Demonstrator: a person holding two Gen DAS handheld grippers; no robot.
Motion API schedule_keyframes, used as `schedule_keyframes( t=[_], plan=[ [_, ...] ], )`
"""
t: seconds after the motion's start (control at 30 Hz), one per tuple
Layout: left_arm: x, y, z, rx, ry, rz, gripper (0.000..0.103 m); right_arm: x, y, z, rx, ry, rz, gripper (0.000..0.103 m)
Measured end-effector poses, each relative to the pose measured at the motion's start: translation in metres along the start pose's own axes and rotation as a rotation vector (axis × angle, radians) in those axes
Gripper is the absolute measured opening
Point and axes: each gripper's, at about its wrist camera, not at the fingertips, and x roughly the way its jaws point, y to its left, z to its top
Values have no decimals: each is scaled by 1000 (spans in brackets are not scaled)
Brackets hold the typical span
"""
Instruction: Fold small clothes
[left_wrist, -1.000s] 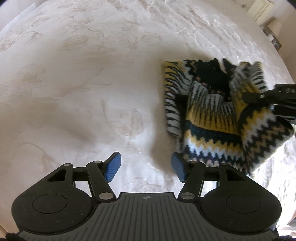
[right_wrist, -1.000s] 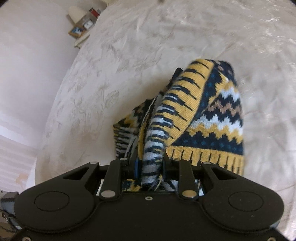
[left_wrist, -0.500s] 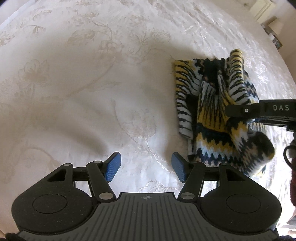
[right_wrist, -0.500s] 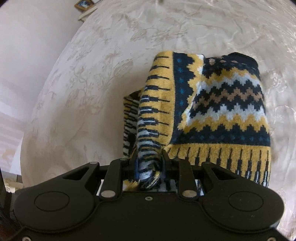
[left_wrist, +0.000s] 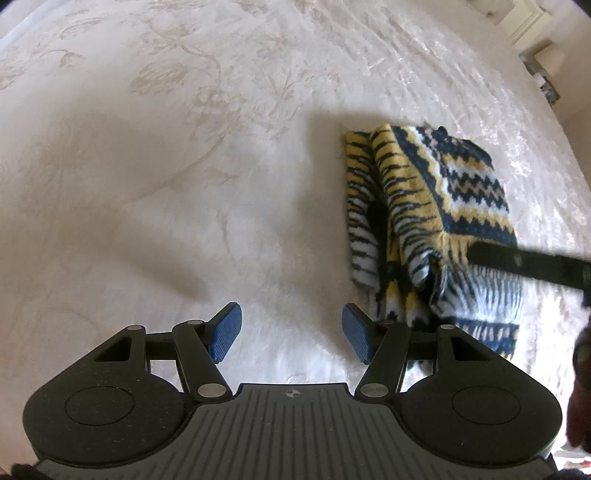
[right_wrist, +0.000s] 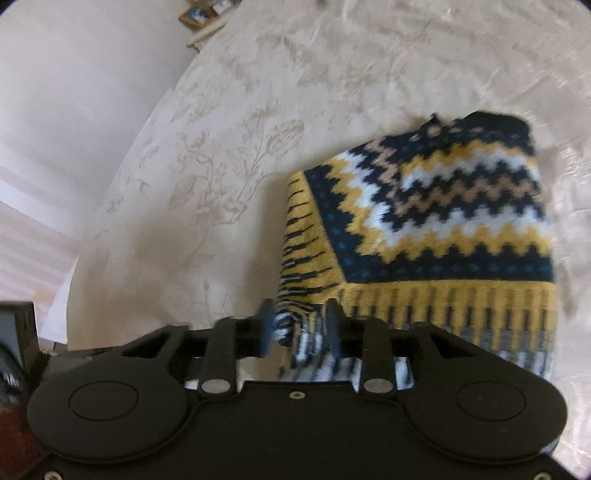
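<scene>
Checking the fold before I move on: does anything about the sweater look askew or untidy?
Yes. The sweater is not squared: a striped layer sticks out along its left edge, and the near corner stays bunched between the right gripper fingers. No damage shows on the bedspread.

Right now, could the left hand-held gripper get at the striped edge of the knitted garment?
Probably yes. The left hand-held gripper is open over bare bedspread, and the knitted garment has its striped edge just right of it, with nothing between.
</scene>
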Motion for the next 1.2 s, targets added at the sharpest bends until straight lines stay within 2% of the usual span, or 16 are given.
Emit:
schedule_keyframes(
  t=[0.13,0.2,0.33,0.4,0.43,0.67,0.83,0.93,1.0,1.07,1.1,1.13,1.17,1.2],
  plan=[
    [1,-10,15,11,-6,-36,59,-17,-1,-14,-94,-24,-68,56],
    [2,-18,24,15,-8,-58,59,-22,3,-23,-159,-23,-102,65],
    [9,-34,44,2,-5,-120,59,-28,17,-50,-333,-34,-179,69],
    [13,-41,53,-13,-2,-154,59,-28,25,-64,-421,-51,-220,80],
    [16,-45,58,-19,2,-169,59,-27,30,-72,-460,-58,-233,82],
    [46,-63,81,-9,67,-181,59,-6,61,-103,-716,-83,-354,83],
    [63,-63,87,-39,100,-198,58,4,71,-109,-815,-91,-375,81],
    [71,-60,89,-87,115,-240,58,10,73,-111,-842,-85,-382,75],
    [75,-59,89,-100,122,-249,56,14,71,-110,-837,-66,-370,67],
    [77,-59,88,-102,122,-254,39,16,70,-111,-842,-62,-374,66],
    [77,-59,87,-100,119,-249,39,16,70,-113,-851,-64,-377,65],
    [77,-58,88,-99,111,-248,33,16,70,-114,-861,-65,-376,65],
    [77,-57,87,-98,99,-248,22,16,70,-115,-867,-60,-367,60],
    [77,-57,87,-101,93,-249,20,16,69,-116,-864,-54,-351,49]
  ],
)
